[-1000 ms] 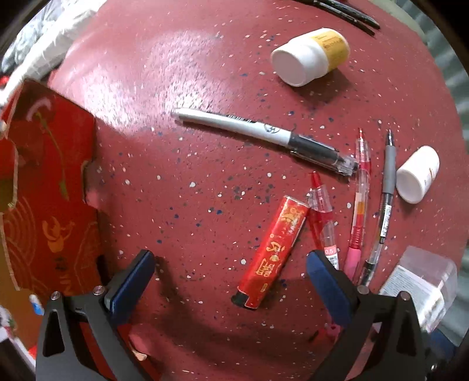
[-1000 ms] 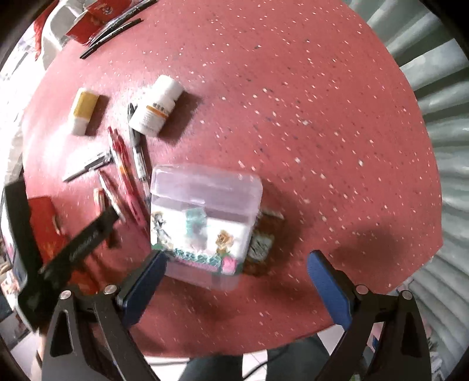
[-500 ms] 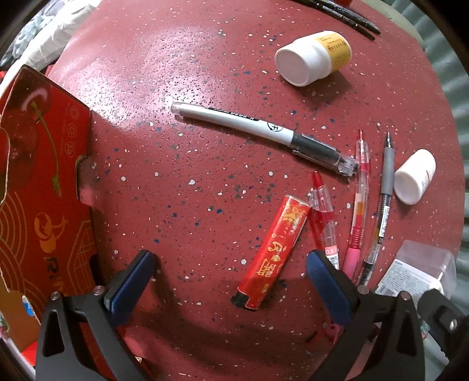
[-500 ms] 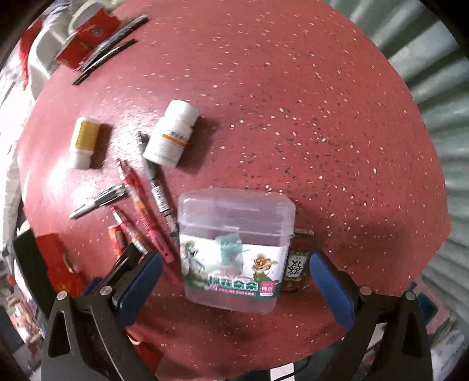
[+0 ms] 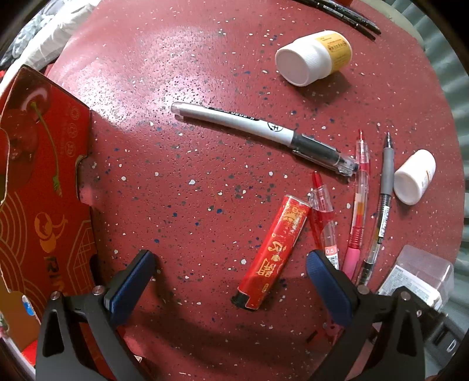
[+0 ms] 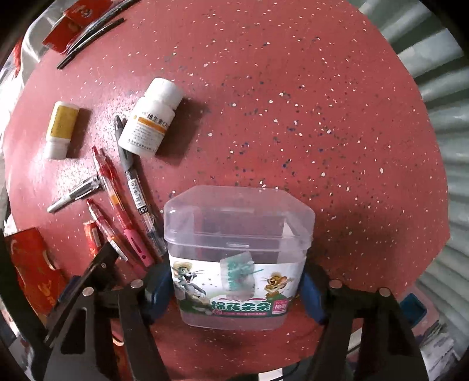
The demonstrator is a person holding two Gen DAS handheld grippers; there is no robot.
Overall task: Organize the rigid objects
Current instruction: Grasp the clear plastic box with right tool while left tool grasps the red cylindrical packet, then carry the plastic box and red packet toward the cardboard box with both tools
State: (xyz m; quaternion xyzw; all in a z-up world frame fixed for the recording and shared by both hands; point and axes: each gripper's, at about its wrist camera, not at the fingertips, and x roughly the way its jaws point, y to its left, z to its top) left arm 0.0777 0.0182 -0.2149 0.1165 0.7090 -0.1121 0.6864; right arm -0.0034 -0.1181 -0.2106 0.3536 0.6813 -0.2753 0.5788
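My right gripper (image 6: 236, 290) points down at a clear plastic box (image 6: 237, 234) with a cartoon label. Its jaws are closing, and the blue pads (image 6: 159, 288) lie against the box's two sides. My left gripper (image 5: 228, 263) hangs open over the red speckled table (image 5: 205, 88), with a red lighter (image 5: 272, 255) lying below and between its fingers. Near it lie a silver marker (image 5: 258, 129), a red pen (image 5: 322, 217), a pink pen (image 5: 359, 205) and a grey pen (image 5: 384, 199). Two white bottles lie on their sides: a yellow-labelled bottle (image 5: 313, 57) and a smaller bottle (image 5: 413, 180).
A red printed carton (image 5: 41, 181) stands open at the table's left edge. Black sticks (image 5: 346, 13) lie at the far edge. The table's right edge (image 6: 439, 234) runs close beside the box, with a corrugated grey wall (image 6: 445, 96) beyond it.
My right gripper has come down around the clear box and its jaws have narrowed from wide apart to the box's sides. The left gripper has stayed put.
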